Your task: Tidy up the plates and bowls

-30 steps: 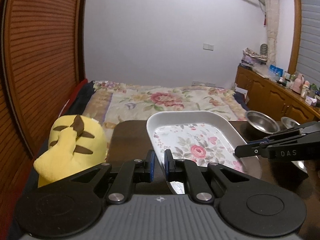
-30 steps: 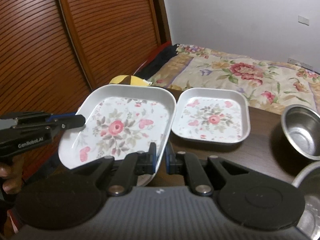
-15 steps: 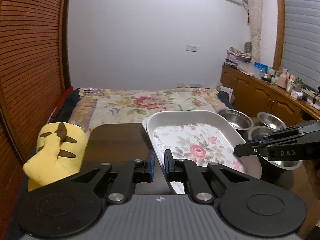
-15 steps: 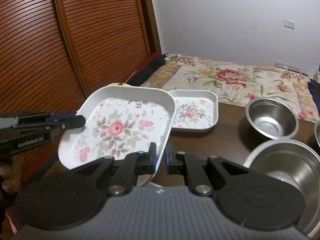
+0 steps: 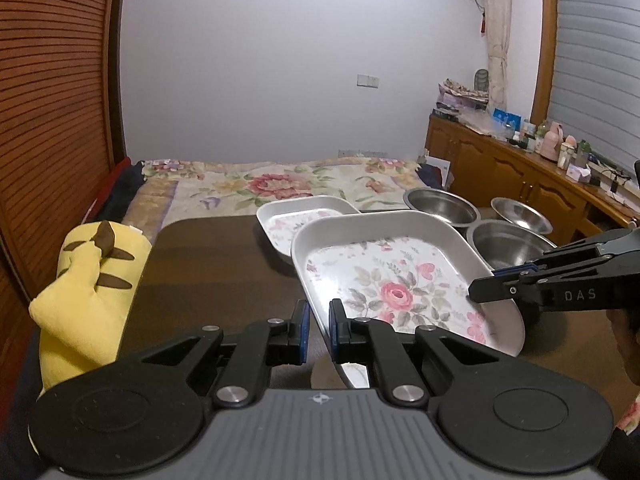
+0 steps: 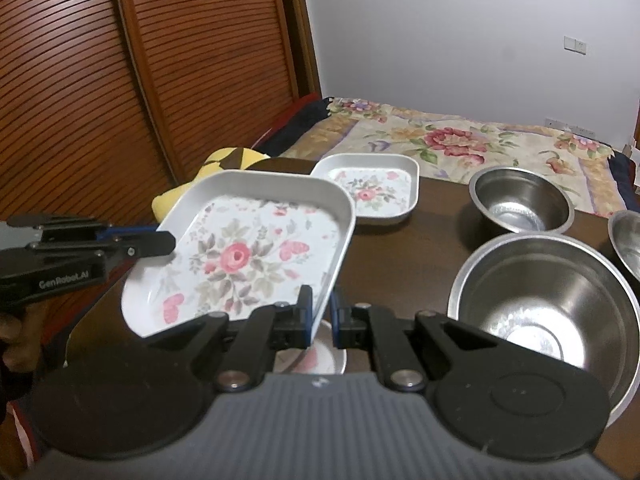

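The large floral tray (image 5: 394,280) is held clear of the surface (image 5: 208,264), tilted, at centre frame in both wrist views. The left gripper (image 5: 318,330) is clamped on the tray's near rim at lower centre of the left wrist view, the rim passing between its blue-padded fingers (image 5: 302,330). The right gripper (image 6: 320,318) is clamped on the opposite rim; in the right wrist view that rim enters its narrow jaw gap at lower centre. Each gripper is also visible in the other view: the right one at the tray's right edge, the left one at the tray's left edge.

Directly behind the tray, a smaller floral tray (image 6: 372,188) rests flat on the dark wooden surface, just beyond the large tray's far corner. Below the held tray, at lower centre of the right wrist view, part of another floral dish (image 6: 320,358) is visible; its extent cannot be determined.

Three steel bowls occupy the right side of the surface: a large bowl (image 6: 544,300) nearest, a medium bowl (image 6: 520,200) behind it, and a third bowl (image 5: 520,214) at the right margin.

A yellow plush toy (image 5: 86,280) lies just beside the surface's left edge. A bed with a floral cover (image 5: 280,184) extends behind the surface.
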{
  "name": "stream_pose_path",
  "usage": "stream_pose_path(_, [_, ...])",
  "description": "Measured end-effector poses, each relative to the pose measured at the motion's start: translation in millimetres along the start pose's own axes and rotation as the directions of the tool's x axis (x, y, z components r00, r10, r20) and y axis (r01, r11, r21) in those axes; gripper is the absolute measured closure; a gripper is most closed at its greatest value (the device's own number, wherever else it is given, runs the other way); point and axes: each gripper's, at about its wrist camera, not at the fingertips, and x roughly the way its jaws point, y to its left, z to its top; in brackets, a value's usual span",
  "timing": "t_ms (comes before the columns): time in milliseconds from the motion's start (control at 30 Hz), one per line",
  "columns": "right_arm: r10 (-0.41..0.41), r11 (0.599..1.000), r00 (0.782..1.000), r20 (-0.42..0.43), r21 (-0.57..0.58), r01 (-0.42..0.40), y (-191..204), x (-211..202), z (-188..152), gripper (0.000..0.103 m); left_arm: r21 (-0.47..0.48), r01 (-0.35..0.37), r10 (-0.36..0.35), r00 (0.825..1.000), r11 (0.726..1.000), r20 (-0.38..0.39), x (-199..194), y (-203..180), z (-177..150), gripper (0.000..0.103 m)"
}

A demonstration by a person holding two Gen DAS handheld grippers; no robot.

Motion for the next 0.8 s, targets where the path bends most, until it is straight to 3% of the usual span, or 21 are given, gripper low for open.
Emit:
stream_pose_path(400, [0.022,0.998,1.000,0.014,0.063,-0.023,-7.2,-9.2,-23.7,0.092,-0.007,0.024,-0.024,0.999,1.000,-0.023,-5.5,-11.2,-16.8,0.092])
stream_pose_path(800, [-0.005,0.999,1.000,0.016,0.040,0.004,0.5,-10.2,-41.9,0.092,-0.020,0.032,-0.033,0.996,0.999,-0.081,2.9,-12.1,-41.2,0.092])
